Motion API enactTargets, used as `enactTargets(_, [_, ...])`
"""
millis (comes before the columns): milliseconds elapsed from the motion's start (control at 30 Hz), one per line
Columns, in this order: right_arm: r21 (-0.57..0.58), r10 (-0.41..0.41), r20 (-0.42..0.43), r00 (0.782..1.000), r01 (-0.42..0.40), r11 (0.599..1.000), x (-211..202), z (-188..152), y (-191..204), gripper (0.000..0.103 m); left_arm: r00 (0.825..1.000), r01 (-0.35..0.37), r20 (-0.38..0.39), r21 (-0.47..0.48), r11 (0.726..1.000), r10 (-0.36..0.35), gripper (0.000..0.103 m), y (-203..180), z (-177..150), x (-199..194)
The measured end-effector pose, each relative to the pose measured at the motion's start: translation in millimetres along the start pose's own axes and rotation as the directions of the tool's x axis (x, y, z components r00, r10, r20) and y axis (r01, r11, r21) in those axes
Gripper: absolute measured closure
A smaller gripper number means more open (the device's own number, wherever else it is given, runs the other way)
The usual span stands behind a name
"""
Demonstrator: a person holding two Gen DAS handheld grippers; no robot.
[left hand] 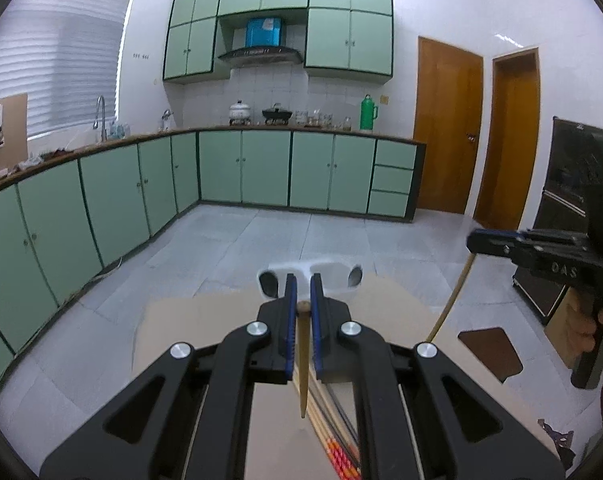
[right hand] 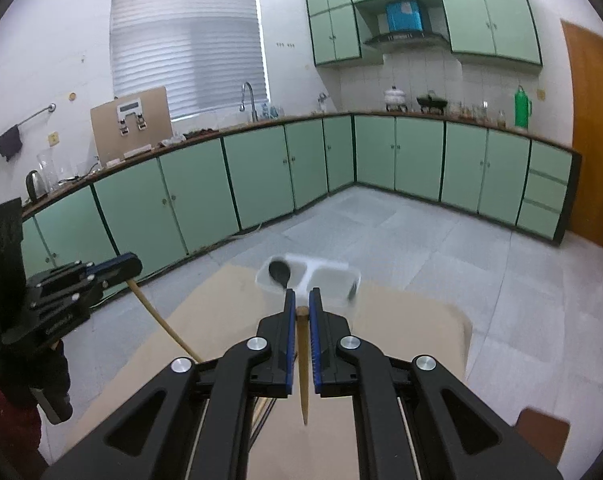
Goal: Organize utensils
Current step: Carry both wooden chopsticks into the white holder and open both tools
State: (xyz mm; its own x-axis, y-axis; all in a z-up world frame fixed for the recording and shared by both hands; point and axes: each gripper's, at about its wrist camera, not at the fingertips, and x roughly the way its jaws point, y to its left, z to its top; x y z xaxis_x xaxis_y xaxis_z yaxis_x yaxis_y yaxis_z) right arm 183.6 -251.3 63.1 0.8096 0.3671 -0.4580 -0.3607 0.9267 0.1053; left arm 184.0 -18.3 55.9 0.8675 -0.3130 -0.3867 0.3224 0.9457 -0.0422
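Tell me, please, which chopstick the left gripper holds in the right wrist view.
The slanted chopstick at far left, under the left gripper; the other chopstick sits between the right gripper's own fingers.

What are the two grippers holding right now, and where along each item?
Each holds one wooden chopstick near its thick top end, tip pointing down: left gripper on wooden chopstick, right gripper on its own chopstick.
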Motion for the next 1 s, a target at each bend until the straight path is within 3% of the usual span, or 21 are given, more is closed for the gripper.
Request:
enactTargets(300, [-0.039,-0.008,0.126,0.992,0.013,0.999,8,78,1,0.096,0.989,-0.007,0.148,0.045,0.999,0.000,0.097,-7,62,15])
enactTargets(567, [-0.019,-0.073,0.158,0.985,0.077,0.997,57,115,-12,0.096,0.975,-0.046,0.217,0.044,0.998,0.035,0.097,-10,95,73])
enactTargets(667, [-0.004,-0.086,0.135,0.987,0.088,0.996,81,111,-19,0.096,0.978,-0.052,0.203,0.043,0.998,0.042,0.097,-9,92,97])
enactTargets(900, [0.006,-0.090,0.034,0.995,0.090,0.996,126,86,-29,0.096,0.997,-0.040,0.075,0.056,0.998,0.036,0.095,-6,74,152])
enactTargets(1000, [0.016,-0.087,0.010,0.996,0.087,0.996,132,78,-31,0.094,0.998,-0.047,0.052,0.058,0.997,0.044,0.086,-2,68,155])
